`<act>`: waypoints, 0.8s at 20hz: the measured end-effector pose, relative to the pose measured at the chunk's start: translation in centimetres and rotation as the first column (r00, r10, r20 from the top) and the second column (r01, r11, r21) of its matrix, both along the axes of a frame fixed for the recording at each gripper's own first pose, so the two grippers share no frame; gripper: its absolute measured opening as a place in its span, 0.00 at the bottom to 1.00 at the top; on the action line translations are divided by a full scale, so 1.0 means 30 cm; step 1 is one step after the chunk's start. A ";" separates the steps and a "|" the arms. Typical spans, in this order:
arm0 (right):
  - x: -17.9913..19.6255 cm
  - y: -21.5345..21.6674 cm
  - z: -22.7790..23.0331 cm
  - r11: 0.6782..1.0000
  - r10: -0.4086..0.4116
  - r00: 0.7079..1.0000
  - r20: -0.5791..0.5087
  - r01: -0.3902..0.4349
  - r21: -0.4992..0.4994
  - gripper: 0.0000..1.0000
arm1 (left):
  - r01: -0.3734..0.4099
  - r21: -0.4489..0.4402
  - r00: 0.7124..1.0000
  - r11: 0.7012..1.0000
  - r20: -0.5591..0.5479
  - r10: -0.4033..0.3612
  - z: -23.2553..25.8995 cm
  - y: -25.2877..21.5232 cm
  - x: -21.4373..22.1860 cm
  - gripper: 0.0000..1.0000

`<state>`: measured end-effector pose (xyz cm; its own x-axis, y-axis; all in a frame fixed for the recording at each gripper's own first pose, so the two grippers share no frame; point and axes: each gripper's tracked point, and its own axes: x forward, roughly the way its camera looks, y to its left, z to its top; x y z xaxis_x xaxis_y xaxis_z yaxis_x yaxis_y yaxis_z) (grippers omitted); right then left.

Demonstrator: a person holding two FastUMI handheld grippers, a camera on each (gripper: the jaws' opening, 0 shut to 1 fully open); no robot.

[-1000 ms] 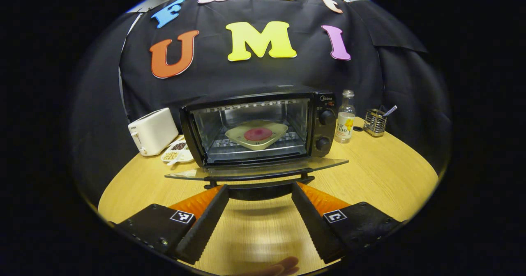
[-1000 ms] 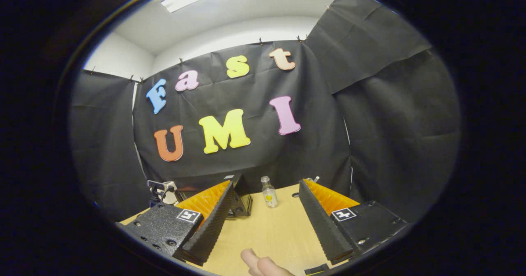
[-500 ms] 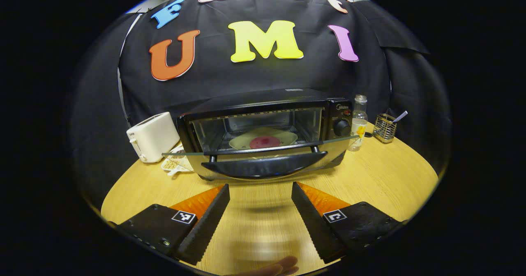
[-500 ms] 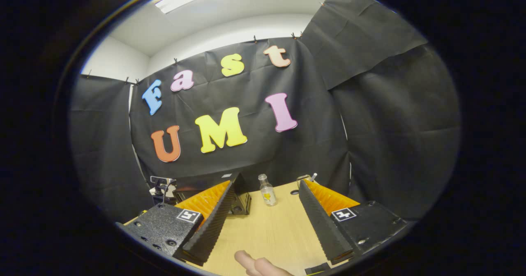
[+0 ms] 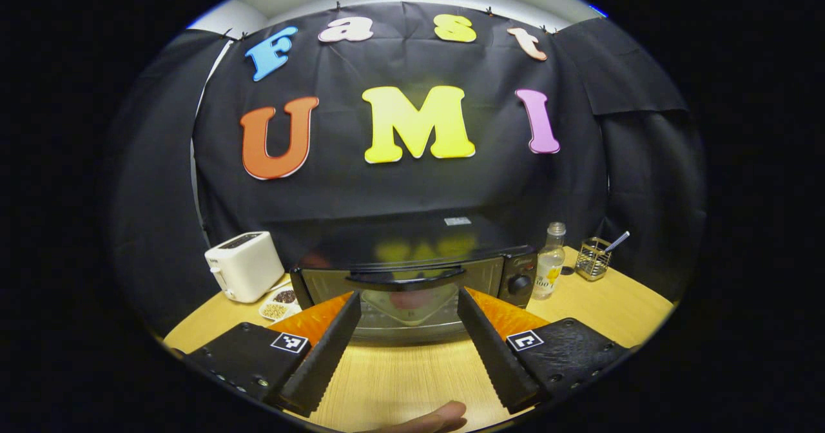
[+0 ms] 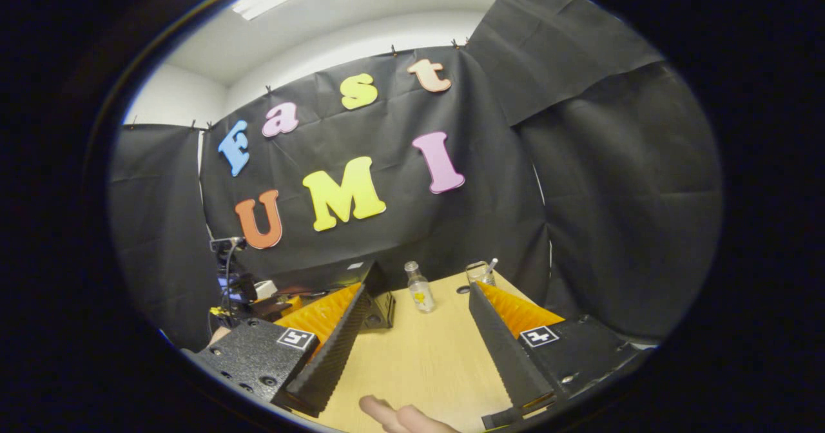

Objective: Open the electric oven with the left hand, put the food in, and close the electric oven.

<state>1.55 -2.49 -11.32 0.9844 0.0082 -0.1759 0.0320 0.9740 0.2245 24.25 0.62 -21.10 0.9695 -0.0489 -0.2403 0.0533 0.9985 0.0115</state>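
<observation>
The wooden table carries everything before me. The black electric oven stands at its middle against the booth wall, its glass door up against the front and the long handle running across the top edge. Through the glass, between my left fingers, I make out the pale plate with the reddish food on it, inside the oven.

My left gripper sits just in front of the door with its jaws spread wide, holding nothing. My right gripper hangs over bare table farther to the right, its jaws also wide apart and empty; a fingertip of my hand shows at the bottom of the right gripper view.

A white toaster stands left of the oven, with a small white dish of seeds or beans just in front of it. Right of the oven stands a clear bottle, and beyond that a wire holder with a utensil handle poking out.
</observation>
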 end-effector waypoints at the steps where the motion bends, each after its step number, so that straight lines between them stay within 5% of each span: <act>1: 0.003 -0.001 0.008 1.000 0.001 1.000 0.001 -0.001 -0.003 0.95 | -0.003 -0.003 1.000 1.000 0.008 0.003 0.031 0.003 -0.026 0.96; 16: -0.194 0.094 0.269 0.985 0.033 0.966 0.256 0.012 -0.173 0.95 | -0.098 -0.069 0.981 0.993 0.159 0.108 0.438 0.108 -0.653 0.96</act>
<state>-4.28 0.33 -3.26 0.9965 0.0107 0.0833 -0.0151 0.9985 0.0531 4.64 3.86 -7.98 0.9959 0.0438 -0.0791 -0.0477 0.9977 -0.0488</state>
